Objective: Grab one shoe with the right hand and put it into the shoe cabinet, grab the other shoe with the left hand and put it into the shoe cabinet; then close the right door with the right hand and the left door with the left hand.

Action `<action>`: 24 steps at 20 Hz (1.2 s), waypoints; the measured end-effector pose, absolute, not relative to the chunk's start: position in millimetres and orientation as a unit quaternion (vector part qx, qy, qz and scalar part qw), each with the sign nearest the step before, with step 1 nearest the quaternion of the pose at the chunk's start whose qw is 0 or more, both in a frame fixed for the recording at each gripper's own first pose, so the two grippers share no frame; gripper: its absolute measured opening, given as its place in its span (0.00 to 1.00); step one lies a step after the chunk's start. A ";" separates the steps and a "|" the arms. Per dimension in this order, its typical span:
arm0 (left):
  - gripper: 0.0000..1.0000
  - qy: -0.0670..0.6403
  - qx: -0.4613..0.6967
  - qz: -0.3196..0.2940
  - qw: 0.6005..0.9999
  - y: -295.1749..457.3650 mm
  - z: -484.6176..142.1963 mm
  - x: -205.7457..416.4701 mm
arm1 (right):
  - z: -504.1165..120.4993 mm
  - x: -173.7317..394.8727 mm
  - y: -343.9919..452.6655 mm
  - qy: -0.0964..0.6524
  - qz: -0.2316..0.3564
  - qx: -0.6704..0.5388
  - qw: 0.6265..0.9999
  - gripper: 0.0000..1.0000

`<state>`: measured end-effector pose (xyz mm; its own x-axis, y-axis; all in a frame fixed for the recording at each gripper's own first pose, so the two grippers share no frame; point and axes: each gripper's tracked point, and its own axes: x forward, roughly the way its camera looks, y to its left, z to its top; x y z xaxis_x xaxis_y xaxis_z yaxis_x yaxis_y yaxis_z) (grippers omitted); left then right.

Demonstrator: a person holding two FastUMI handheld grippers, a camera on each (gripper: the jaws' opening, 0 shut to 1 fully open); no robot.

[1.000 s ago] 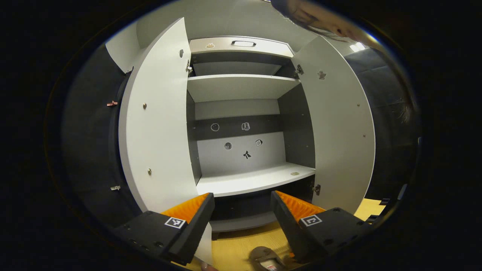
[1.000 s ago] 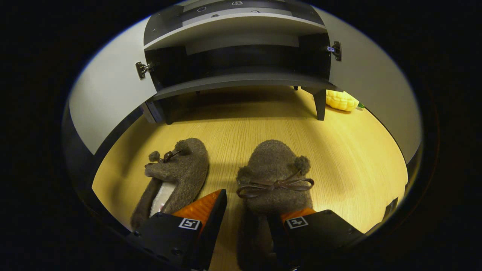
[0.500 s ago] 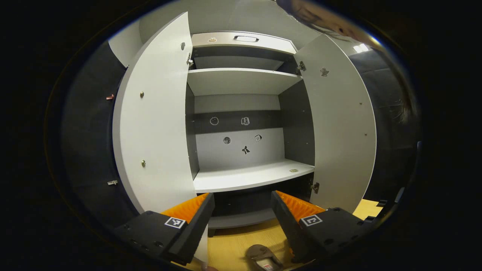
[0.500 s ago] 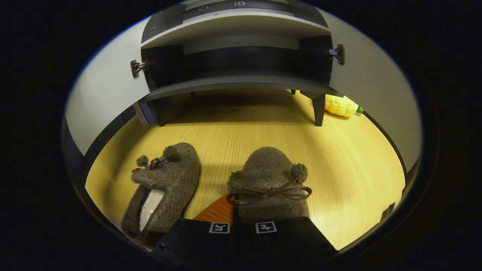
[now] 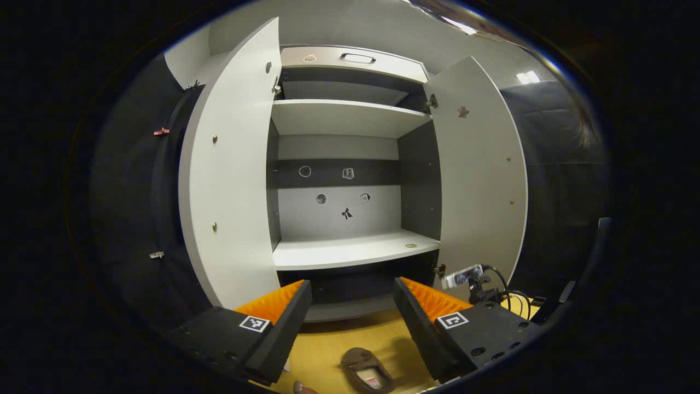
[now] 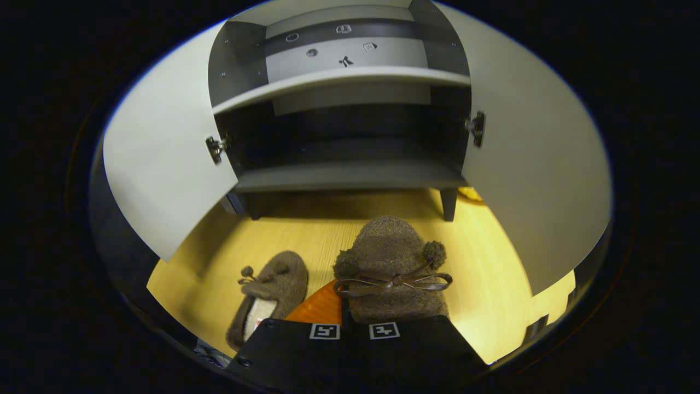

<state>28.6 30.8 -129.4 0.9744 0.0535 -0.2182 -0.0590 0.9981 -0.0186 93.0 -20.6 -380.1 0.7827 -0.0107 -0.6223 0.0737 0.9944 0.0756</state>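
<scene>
In the right gripper view my right gripper point(image 6: 343, 314) is shut on a brown fuzzy slipper with a bow point(image 6: 391, 268), held up off the wooden floor in front of the shoe cabinet point(image 6: 350, 176), whose two doors stand wide. The other brown slipper point(image 6: 269, 295) lies on the floor to the left. In the left gripper view my left gripper point(image 5: 350, 312) is open with nothing between its fingers, facing the cabinet's grey shelf point(image 5: 350, 250); that slipper point(image 5: 365, 371) lies below it.
The left door point(image 5: 232, 169) and right door point(image 5: 481, 169) flank the opening. Another shelf point(image 5: 342, 117) sits higher up. The other gripper's camera and cables point(image 5: 478, 279) show near the right door. A yellow object point(image 6: 470, 192) peeks from behind the cabinet leg.
My right gripper closed on the bowed slipper and has lifted it, tilting up toward the cabinet. The left gripper drew back slightly and stayed open.
</scene>
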 end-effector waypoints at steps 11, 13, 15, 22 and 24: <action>0.95 0.126 -0.035 -0.002 0.991 22.0 -115.0 -20.6 | -149.3 186.9 -35.9 0.172 -0.028 -0.009 0.985 0.05; 0.95 0.127 -0.033 0.009 0.991 25.1 -111.2 -23.7 | -123.1 210.4 -35.9 0.151 -0.023 -0.018 0.988 0.05; 0.95 0.125 -0.033 0.019 0.991 26.1 -107.4 -23.4 | -109.2 231.9 -35.8 0.150 -0.015 -0.009 0.988 0.05; 0.95 0.126 -0.042 0.067 0.989 26.1 -109.8 8.6 | -114.6 340.7 -59.4 0.177 -0.005 -0.009 0.984 0.05; 0.96 0.130 -0.046 0.090 0.986 26.1 -115.4 23.1 | -123.5 378.6 -65.4 0.190 -0.003 -0.003 0.982 0.05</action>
